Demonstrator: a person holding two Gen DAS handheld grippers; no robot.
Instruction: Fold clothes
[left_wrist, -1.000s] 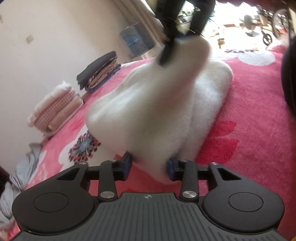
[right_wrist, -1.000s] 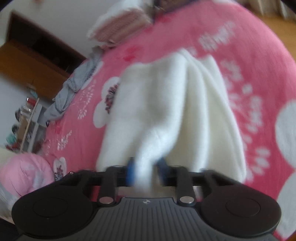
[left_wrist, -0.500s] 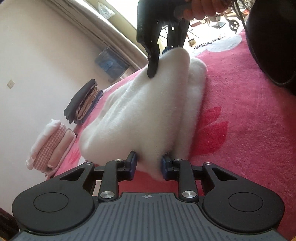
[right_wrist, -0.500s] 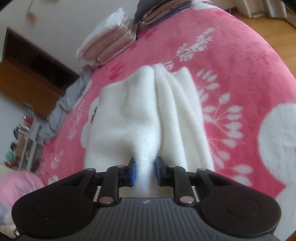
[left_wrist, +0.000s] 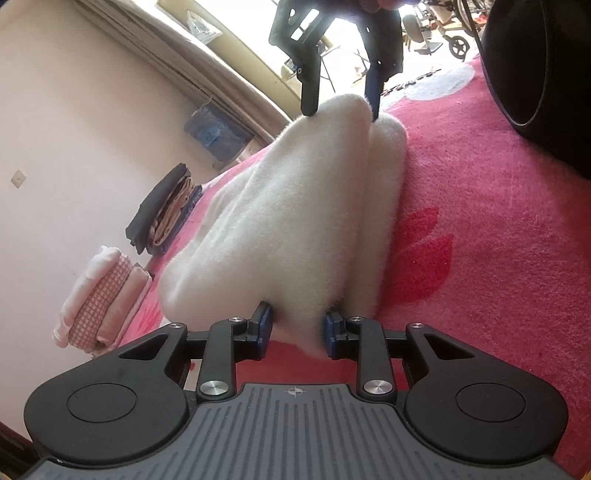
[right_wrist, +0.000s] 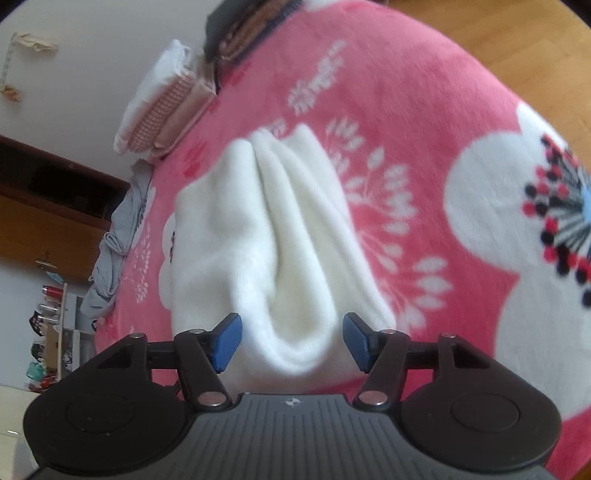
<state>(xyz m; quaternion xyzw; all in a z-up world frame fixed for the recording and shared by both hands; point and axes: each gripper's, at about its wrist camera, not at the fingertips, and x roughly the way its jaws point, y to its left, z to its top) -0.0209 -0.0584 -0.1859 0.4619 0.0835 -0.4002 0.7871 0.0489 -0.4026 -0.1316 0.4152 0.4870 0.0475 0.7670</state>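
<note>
A white fluffy garment (left_wrist: 295, 221) lies bunched in long folds on the pink floral blanket (left_wrist: 480, 258). My left gripper (left_wrist: 297, 328) is shut on its near end, blue pads (left_wrist: 263, 325) pressing the cloth from both sides. In the left wrist view my right gripper (left_wrist: 340, 107) stands over the far end with its fingers spread on either side of it. In the right wrist view my right gripper (right_wrist: 291, 339) is opening. The garment (right_wrist: 280, 236) bulges between its blue pads (right_wrist: 227, 338), which stand clear of the cloth.
A folded pink stack (left_wrist: 99, 295) and a folded dark stack (left_wrist: 162, 214) sit by the wall. A crumpled grey garment (right_wrist: 118, 240) lies at the blanket's edge near a wooden cabinet (right_wrist: 44, 221). A large dark round object (left_wrist: 535, 74) looms at the right.
The right gripper's jaws spread apart and let go of the white garment's end, after sinking toward the blanket. The left gripper kept its pinch and rolled a little.
</note>
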